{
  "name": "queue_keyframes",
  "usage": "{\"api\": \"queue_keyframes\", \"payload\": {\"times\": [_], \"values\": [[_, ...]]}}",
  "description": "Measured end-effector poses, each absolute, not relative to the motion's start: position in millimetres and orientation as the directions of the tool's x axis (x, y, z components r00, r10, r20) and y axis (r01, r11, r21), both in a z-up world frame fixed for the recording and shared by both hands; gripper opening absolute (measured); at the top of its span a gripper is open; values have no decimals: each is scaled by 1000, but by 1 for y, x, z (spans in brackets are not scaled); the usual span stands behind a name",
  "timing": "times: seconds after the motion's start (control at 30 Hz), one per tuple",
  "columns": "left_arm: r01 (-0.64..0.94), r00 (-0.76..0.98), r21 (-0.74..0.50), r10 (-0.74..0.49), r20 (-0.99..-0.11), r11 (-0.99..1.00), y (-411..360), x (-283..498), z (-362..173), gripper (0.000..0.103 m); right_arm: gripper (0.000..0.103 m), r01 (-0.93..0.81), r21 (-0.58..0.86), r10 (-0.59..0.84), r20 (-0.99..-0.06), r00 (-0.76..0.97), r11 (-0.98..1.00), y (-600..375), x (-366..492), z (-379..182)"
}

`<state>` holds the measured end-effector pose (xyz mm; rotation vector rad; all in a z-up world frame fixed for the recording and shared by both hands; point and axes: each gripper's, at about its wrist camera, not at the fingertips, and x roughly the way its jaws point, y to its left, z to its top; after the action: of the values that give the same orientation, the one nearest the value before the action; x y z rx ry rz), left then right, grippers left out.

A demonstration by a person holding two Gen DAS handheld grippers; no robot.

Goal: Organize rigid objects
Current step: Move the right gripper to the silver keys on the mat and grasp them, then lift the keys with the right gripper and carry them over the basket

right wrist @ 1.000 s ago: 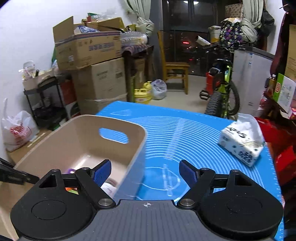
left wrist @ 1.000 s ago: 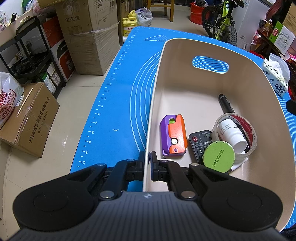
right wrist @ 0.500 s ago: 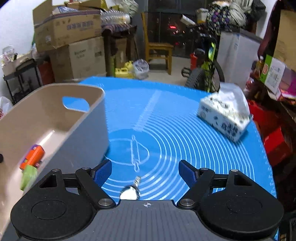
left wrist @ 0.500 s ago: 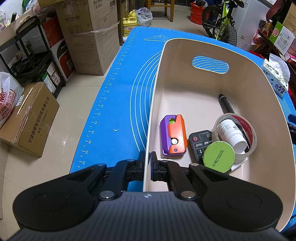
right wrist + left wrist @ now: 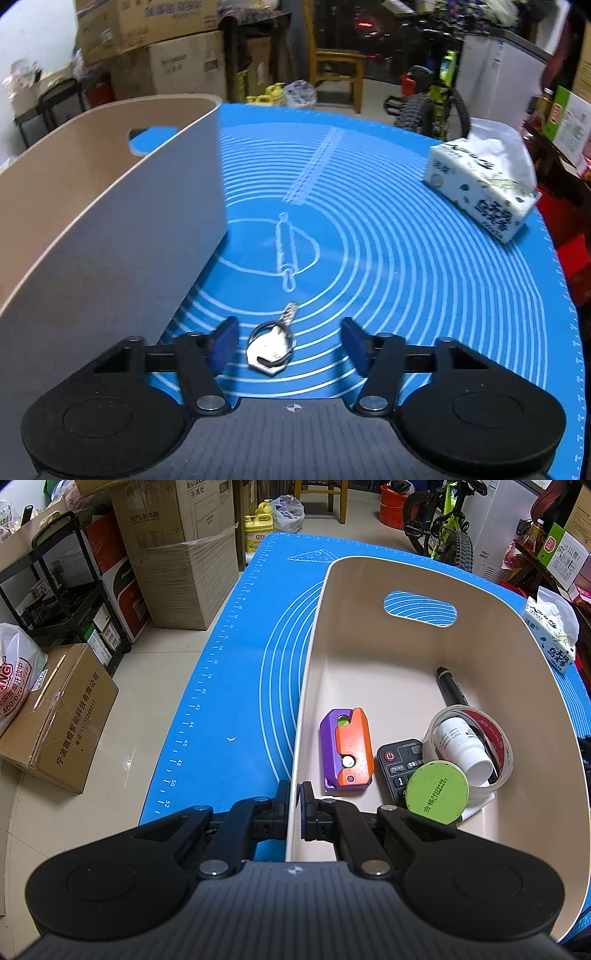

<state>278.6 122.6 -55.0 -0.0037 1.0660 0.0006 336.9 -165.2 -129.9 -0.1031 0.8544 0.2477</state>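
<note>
While left gripper [image 5: 294, 805] pinches bin [image 5: 373, 576], key [image 5: 270, 345] between spread right jaws

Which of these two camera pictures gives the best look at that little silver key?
The right wrist view. The key lies on the blue mat, in full sight between the open fingers of the right gripper. The left wrist view shows nothing of it: only the beige bin, whose wall the left gripper clamps.

Both wrist views low over the blue mat [image 5: 406, 258], sharing the bin [image 5: 406, 572].
</note>
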Motion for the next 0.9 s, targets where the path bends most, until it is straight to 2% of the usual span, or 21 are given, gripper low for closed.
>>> {"api": "queue_keyframes", "payload": {"times": [0.1, 0.17, 0.3, 0.5, 0.63, 0.9], "values": [[-2, 484, -3, -1, -875, 1000, 123, 279, -55, 7, 48, -289, 1, 185, -770, 610, 957, -159, 337, -134], [-2, 484, -2, -1, -875, 1000, 122, 279, -55, 7, 47, -302, 16, 202, -775, 599, 953, -158, 337, -135], [-3, 483, -3, -1, -875, 1000, 123, 279, -55, 7, 36, -317, 19, 218, -766, 605, 948, -156, 334, -132], [-2, 484, -3, -1, -875, 1000, 123, 279, -55, 7, 31, -368, 19, 255, -755, 605, 930, -150, 327, -125], [-2, 484, -2, 0, -875, 1000, 122, 279, -55, 7, 22, -415, -13, 255, -771, 584, 910, -144, 323, -125], [-2, 484, -1, 0, -875, 1000, 123, 279, -55, 7, 21, -451, -83, 227, -775, 590, 889, -135, 319, -129]]}}
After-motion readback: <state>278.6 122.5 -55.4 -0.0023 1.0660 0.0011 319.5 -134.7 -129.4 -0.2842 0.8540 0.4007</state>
